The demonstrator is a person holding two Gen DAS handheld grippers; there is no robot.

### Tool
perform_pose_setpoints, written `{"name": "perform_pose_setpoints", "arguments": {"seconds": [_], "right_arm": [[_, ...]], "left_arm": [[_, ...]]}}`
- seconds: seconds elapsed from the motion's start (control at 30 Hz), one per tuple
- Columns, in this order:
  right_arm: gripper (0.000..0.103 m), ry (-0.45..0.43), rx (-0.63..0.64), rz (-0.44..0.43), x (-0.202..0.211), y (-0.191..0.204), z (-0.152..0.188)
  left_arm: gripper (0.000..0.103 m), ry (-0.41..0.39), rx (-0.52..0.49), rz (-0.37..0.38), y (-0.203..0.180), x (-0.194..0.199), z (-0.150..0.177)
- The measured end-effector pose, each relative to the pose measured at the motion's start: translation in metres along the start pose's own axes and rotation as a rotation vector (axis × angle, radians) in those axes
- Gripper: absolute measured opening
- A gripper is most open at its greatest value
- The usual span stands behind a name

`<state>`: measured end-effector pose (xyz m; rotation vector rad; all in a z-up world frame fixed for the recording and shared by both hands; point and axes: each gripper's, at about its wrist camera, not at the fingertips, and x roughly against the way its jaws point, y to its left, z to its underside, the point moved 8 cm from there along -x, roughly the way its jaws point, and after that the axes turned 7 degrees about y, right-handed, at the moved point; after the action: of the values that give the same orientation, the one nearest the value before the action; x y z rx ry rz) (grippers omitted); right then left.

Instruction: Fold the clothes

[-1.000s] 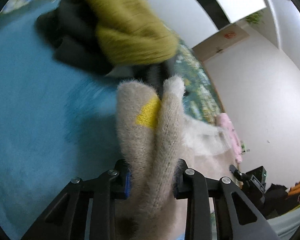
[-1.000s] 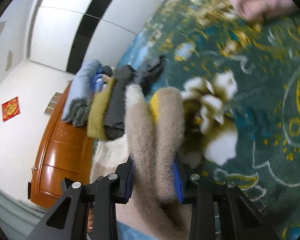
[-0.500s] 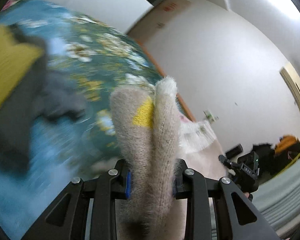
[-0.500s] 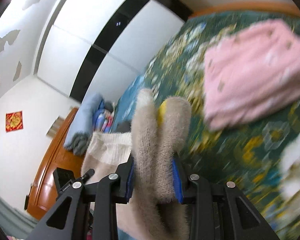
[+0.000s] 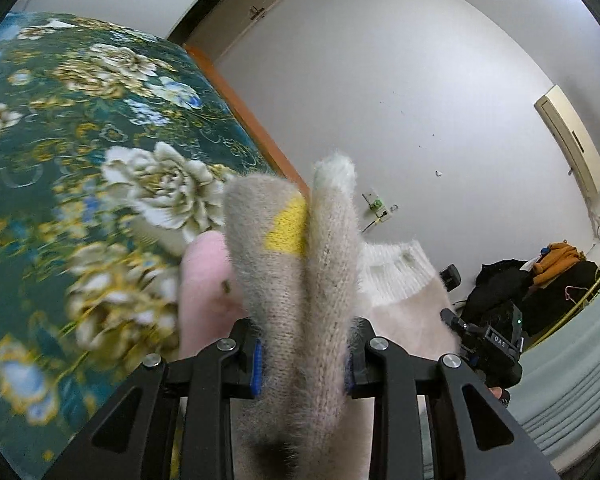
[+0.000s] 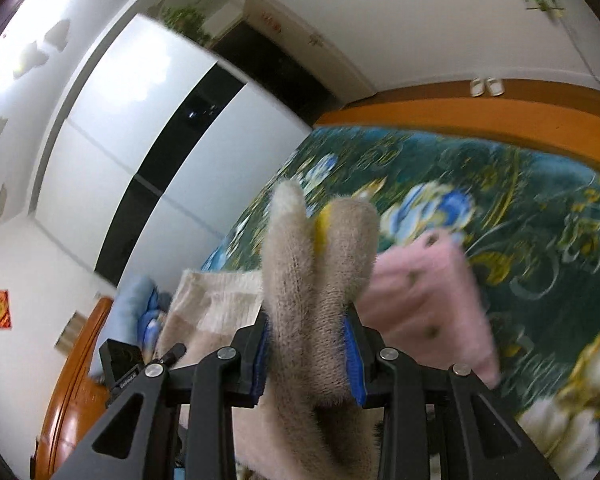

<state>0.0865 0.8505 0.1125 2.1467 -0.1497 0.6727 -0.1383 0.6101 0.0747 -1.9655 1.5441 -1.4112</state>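
My left gripper (image 5: 302, 364) is shut on a bunched fold of a fuzzy beige sweater (image 5: 296, 256) with a yellow patch and a white ribbed hem (image 5: 396, 276). My right gripper (image 6: 310, 360) is shut on another fold of the same sweater (image 6: 312, 264). The sweater hangs between the two grippers, held up above the bed. A folded pink garment (image 5: 204, 280) lies on the floral green bedspread (image 5: 80, 128) just beyond the held sweater; it also shows in the right wrist view (image 6: 424, 296).
The bed has an orange wooden frame (image 6: 480, 108). A white wardrobe (image 6: 148, 132) stands at the far side. Blue bedding (image 6: 136, 304) lies by the wooden headboard (image 6: 72, 380). Dark clothes (image 5: 540, 284) are piled on the floor by the wall.
Both grippers have swung with the sweater away from the yellow and dark grey clothes pile toward the pink garment near the bed's far edge. Both stayed shut on the sweater.
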Motion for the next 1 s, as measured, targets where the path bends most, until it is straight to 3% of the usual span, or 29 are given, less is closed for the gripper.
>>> {"name": "perform_pose_setpoints", "arguments": {"seconds": [0.13, 0.23, 0.33, 0.4, 0.63, 0.8, 0.9, 1.0], "right_arm": [[0.034, -0.014, -0.043, 0.042, -0.013, -0.048, -0.013], [0.034, 0.019, -0.088, 0.097, -0.032, -0.08, -0.004], [0.034, 0.025, -0.119, 0.077, -0.041, -0.099, 0.006], [0.034, 0.031, -0.114, 0.078, -0.043, -0.1, 0.007], [0.041, 0.061, -0.042, 0.142, -0.034, -0.085, 0.003], [0.041, 0.004, 0.091, 0.256, -0.008, -0.058, -0.009], [0.041, 0.028, 0.188, 0.269, -0.02, -0.029, -0.01], [0.041, 0.099, 0.293, 0.285, -0.051, -0.005, -0.002]], "left_arm": [[0.03, 0.04, 0.027, -0.049, 0.024, -0.046, 0.008], [0.03, 0.079, 0.06, -0.117, 0.054, -0.066, 0.026], [0.032, 0.081, 0.118, -0.082, 0.073, -0.07, 0.034], [0.032, 0.079, 0.146, -0.068, 0.076, -0.069, 0.034], [0.046, 0.081, 0.167, -0.16, 0.068, -0.048, 0.022], [0.051, -0.011, -0.034, -0.299, 0.036, -0.016, 0.002], [0.051, 0.018, -0.218, -0.335, -0.001, -0.03, 0.007], [0.051, 0.061, -0.327, -0.353, -0.019, -0.049, 0.019]]}}
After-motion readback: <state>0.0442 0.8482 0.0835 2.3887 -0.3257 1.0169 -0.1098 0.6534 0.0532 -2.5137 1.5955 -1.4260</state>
